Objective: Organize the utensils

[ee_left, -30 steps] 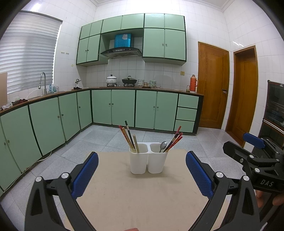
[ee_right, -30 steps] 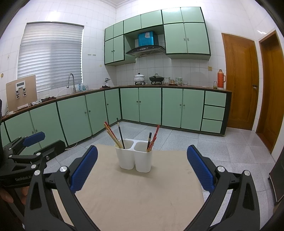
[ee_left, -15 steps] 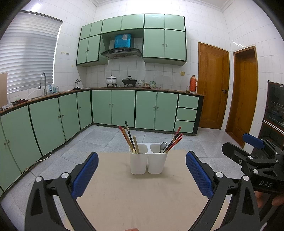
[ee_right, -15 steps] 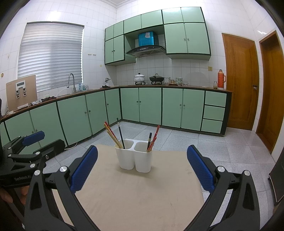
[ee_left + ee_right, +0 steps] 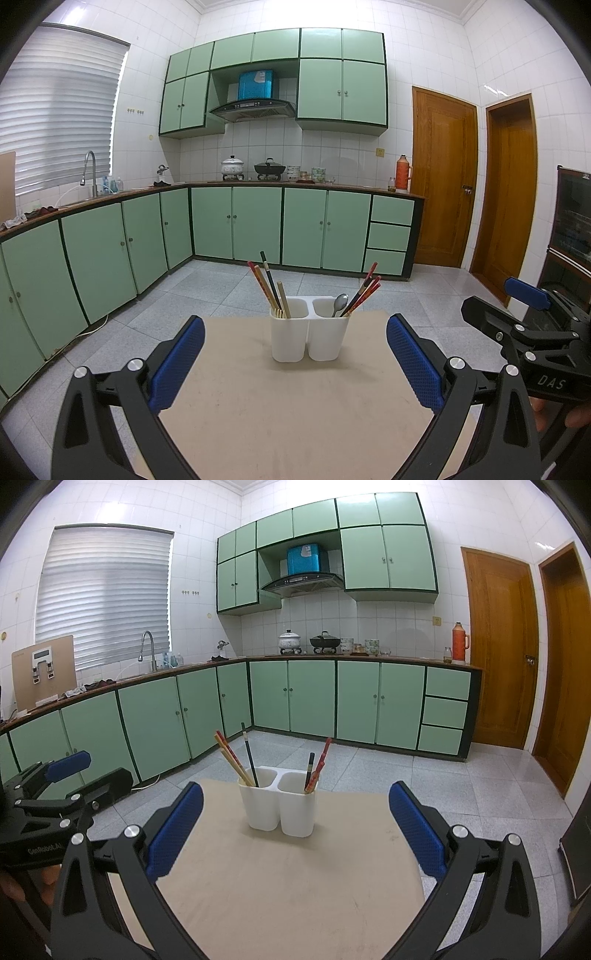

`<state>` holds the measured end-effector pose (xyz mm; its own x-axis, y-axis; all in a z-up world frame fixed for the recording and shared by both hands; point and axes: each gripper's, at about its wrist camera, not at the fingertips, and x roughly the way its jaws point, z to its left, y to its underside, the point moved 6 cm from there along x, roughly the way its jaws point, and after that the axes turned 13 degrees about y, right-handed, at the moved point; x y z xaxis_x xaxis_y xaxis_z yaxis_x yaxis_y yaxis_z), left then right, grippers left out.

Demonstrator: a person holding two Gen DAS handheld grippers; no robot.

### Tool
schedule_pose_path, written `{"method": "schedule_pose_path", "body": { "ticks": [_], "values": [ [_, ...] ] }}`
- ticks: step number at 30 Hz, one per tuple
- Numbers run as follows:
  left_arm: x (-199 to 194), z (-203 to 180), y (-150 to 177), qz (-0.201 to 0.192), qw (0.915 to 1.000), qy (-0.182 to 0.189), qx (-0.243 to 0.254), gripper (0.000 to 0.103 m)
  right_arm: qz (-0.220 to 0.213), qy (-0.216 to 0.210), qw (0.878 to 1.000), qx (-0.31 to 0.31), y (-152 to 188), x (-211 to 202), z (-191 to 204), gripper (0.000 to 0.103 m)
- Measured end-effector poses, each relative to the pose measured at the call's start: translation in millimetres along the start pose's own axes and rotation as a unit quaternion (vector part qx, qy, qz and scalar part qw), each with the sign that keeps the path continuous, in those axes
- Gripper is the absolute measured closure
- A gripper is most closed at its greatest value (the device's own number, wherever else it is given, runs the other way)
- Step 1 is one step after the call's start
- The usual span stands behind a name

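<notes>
A white two-compartment utensil holder point(image 5: 308, 338) stands near the far edge of a beige table point(image 5: 288, 413); it also shows in the right wrist view point(image 5: 279, 808). Its left cup holds several chopsticks point(image 5: 271, 288). Its right cup holds a metal spoon point(image 5: 340, 303) and red and dark chopsticks point(image 5: 364, 291). My left gripper point(image 5: 295, 365) is open and empty, well short of the holder. My right gripper point(image 5: 295, 834) is open and empty, also short of it. Each gripper shows at the edge of the other's view.
The table stands in a kitchen with green cabinets point(image 5: 255, 221) along the left and far walls. Two wooden doors point(image 5: 443, 177) are at the right. A dark appliance point(image 5: 572, 229) stands at the far right. Grey tiled floor point(image 5: 221, 288) surrounds the table.
</notes>
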<state>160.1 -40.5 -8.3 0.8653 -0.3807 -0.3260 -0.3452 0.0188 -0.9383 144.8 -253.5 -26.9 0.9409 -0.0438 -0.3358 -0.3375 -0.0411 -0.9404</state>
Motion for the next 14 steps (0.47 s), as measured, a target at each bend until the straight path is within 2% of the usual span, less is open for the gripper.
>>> {"method": "schedule_pose_path", "body": {
  "ticks": [14],
  "values": [
    [-1.9, 1.4, -3.5, 0.002, 1.0000, 0.001, -0.002, 0.006, 0.002, 0.001, 1.000, 0.001, -0.2, 3.8, -3.8, 0.005]
  ]
}}
